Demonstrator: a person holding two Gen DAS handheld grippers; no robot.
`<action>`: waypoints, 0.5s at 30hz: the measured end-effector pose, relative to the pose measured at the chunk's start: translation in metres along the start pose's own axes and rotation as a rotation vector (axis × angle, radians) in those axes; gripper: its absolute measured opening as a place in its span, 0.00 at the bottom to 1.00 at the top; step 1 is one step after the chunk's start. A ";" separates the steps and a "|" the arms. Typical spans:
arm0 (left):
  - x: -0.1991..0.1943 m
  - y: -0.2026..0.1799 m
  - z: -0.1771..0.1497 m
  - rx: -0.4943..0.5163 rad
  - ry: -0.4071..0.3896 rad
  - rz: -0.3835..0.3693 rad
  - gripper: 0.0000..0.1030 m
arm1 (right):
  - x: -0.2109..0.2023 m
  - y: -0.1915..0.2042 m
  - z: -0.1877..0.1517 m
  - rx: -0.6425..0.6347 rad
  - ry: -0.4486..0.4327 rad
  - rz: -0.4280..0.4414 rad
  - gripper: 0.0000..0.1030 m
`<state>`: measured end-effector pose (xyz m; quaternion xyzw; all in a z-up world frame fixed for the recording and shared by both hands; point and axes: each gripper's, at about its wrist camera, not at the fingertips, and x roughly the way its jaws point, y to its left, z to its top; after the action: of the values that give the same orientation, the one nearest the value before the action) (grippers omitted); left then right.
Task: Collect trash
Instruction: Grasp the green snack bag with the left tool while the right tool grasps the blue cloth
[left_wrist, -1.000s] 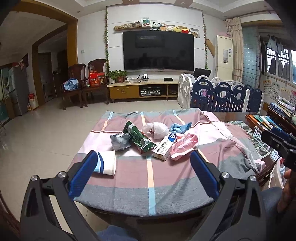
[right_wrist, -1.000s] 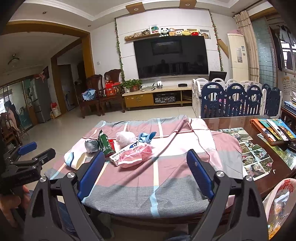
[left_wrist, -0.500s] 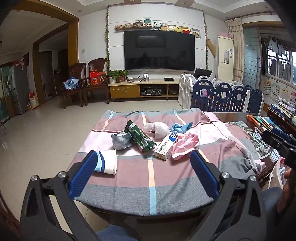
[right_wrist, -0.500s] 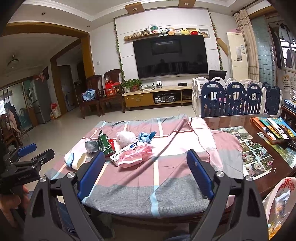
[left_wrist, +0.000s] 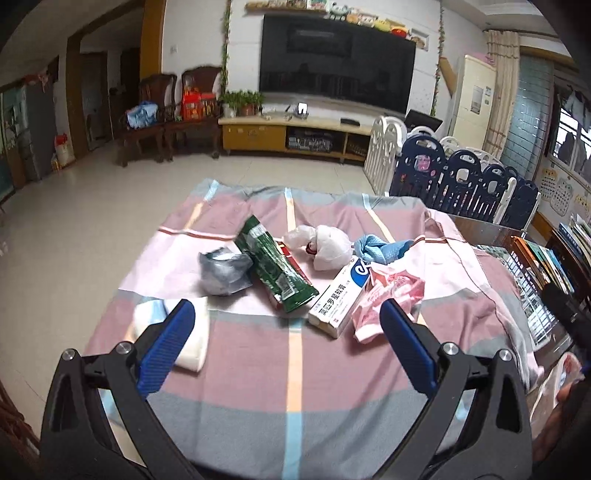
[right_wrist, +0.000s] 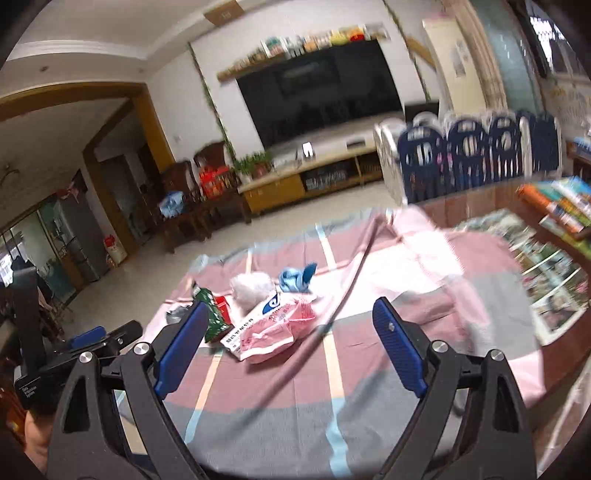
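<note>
Trash lies in a loose row on the striped cloth (left_wrist: 295, 369): a crumpled grey bag (left_wrist: 223, 271), a green wrapper (left_wrist: 275, 269), a white plastic bag (left_wrist: 328, 245), a blue rag (left_wrist: 380, 249), a white toothpaste box (left_wrist: 341, 299), a pink bag (left_wrist: 388, 301) and a white paper cup (left_wrist: 190, 332) lying on its side. My left gripper (left_wrist: 286, 314) hovers open just short of the pile, its left finger in front of the cup. My right gripper (right_wrist: 290, 314) is open too, nothing between its fingers, with the pink bag (right_wrist: 273, 334) and box (right_wrist: 255, 319) ahead.
Books and photo sheets (right_wrist: 546, 273) cover the bare wooden table on the right. A blue and white play fence (left_wrist: 461, 181) stands beyond the table. The left gripper's body (right_wrist: 74, 354) shows at the right wrist view's left edge. Open tiled floor (left_wrist: 92, 221) lies left.
Both grippers have moved forward and lower toward the trash, which now looks larger. The right wrist view has rolled and tilts. Both stay open; nothing on the cloth has moved.
</note>
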<state>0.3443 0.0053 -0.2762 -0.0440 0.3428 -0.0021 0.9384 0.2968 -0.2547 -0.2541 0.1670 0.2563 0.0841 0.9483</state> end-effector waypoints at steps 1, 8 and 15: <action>0.014 0.000 0.004 -0.010 0.020 0.010 0.97 | 0.014 -0.002 0.003 0.020 0.024 -0.005 0.86; 0.102 -0.001 0.025 -0.044 0.133 0.087 0.97 | 0.111 -0.009 0.030 0.081 0.104 0.021 0.86; 0.161 0.009 0.029 -0.084 0.236 0.093 0.96 | 0.207 -0.033 0.038 0.185 0.265 0.048 0.71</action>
<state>0.4858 0.0111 -0.3578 -0.0668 0.4520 0.0504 0.8881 0.4954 -0.2452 -0.3304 0.2472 0.3817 0.1042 0.8845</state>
